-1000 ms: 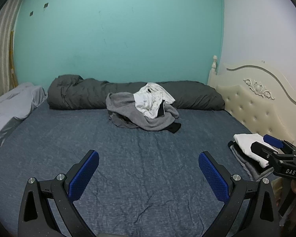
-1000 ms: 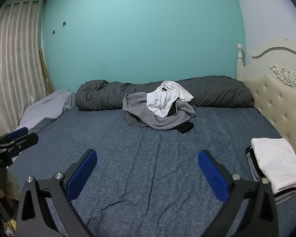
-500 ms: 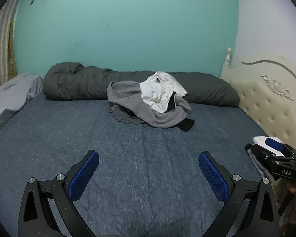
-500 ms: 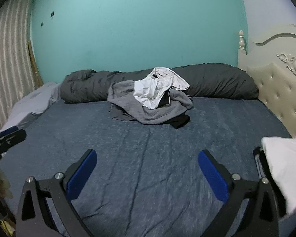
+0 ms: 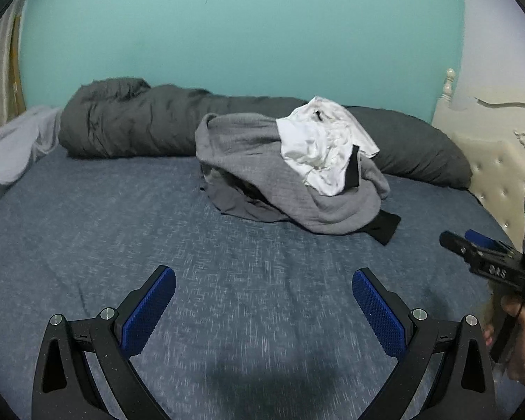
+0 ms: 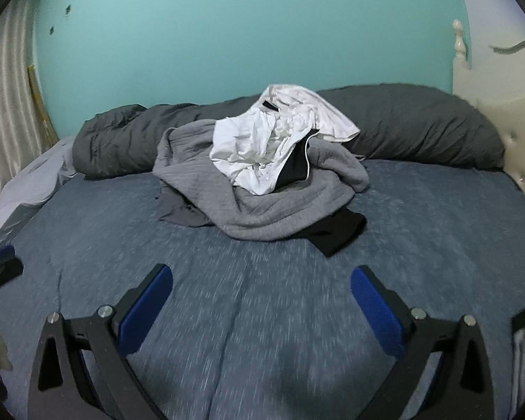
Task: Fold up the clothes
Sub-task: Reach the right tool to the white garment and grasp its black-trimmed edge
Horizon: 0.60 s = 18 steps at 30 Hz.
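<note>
The bed [image 5: 87, 231] with its blue-grey sheet fills both views, and a rolled dark duvet [image 5: 140, 126] lies along the far edge. Against it rests the pile of clothes [image 6: 259, 192] – a grey garment [image 5: 262, 175] below, a crumpled white one [image 5: 325, 147] on top, a black piece [image 6: 336, 234] showing at the near right. The pile lies straight ahead of both grippers, well apart, its long axis going left to right. The left gripper [image 5: 262, 301] and the right gripper [image 6: 260, 297] both have fingers spread wide and empty – the right seems more centred on the pile.
</note>
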Each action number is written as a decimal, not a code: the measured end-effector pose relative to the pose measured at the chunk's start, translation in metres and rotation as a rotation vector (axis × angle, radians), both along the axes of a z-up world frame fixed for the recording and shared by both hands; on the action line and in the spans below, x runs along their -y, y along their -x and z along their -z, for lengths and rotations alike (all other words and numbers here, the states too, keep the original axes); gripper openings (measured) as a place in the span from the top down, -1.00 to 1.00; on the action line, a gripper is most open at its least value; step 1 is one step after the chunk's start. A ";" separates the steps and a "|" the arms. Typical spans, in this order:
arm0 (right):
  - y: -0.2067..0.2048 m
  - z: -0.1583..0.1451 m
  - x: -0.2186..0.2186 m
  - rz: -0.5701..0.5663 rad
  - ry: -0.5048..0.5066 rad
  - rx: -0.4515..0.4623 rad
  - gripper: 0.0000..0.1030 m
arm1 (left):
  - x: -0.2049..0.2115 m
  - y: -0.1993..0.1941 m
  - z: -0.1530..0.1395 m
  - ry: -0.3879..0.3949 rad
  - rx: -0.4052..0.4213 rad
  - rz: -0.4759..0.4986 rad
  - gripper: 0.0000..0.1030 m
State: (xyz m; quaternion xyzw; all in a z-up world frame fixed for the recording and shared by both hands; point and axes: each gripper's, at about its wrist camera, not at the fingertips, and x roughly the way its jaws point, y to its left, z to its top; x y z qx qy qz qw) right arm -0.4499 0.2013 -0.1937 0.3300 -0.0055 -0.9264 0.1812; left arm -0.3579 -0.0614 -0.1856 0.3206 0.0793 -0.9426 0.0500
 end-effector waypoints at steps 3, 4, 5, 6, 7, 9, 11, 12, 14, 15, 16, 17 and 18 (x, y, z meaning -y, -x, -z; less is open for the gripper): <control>0.039 0.008 0.012 -0.009 0.004 0.028 -0.92 | 0.010 0.019 0.009 -0.025 0.010 -0.016 -0.99; 0.053 0.012 0.017 -0.009 0.007 0.044 -0.90 | 0.014 0.024 0.013 -0.034 0.014 -0.022 -0.99; 0.067 0.016 0.021 -0.009 0.011 0.061 -0.79 | 0.018 0.029 0.016 -0.043 0.018 -0.028 -0.99; 0.081 0.020 0.025 -0.010 0.015 0.077 -0.66 | 0.022 0.035 0.019 -0.053 0.022 -0.035 -0.99; 0.096 0.024 0.030 -0.010 0.019 0.093 -0.59 | 0.026 0.040 0.022 -0.056 0.031 -0.039 -0.99; 0.119 0.032 0.038 -0.006 0.021 0.120 -0.51 | 0.033 0.050 0.029 -0.062 0.053 -0.045 -0.99; 0.144 0.039 0.047 -0.005 0.025 0.138 -0.39 | 0.040 0.057 0.034 -0.067 0.059 -0.050 -0.99; 0.155 0.043 0.051 -0.004 0.022 0.147 -0.39 | 0.043 0.060 0.037 -0.065 0.061 -0.056 -0.99; 0.180 0.052 0.060 0.001 0.028 0.165 -0.39 | 0.049 0.064 0.044 -0.069 0.071 -0.059 -0.99; 0.191 0.055 0.063 0.009 0.032 0.170 -0.39 | 0.052 0.065 0.048 -0.071 0.076 -0.061 -0.99; 0.201 0.059 0.067 0.011 0.039 0.176 -0.38 | 0.055 0.067 0.052 -0.073 0.081 -0.062 -0.99; 0.213 0.063 0.071 0.013 0.044 0.185 -0.39 | 0.058 0.069 0.056 -0.075 0.087 -0.064 -0.99; 0.221 0.067 0.075 0.014 0.041 0.193 -0.39 | 0.060 0.069 0.060 -0.077 0.088 -0.061 -0.99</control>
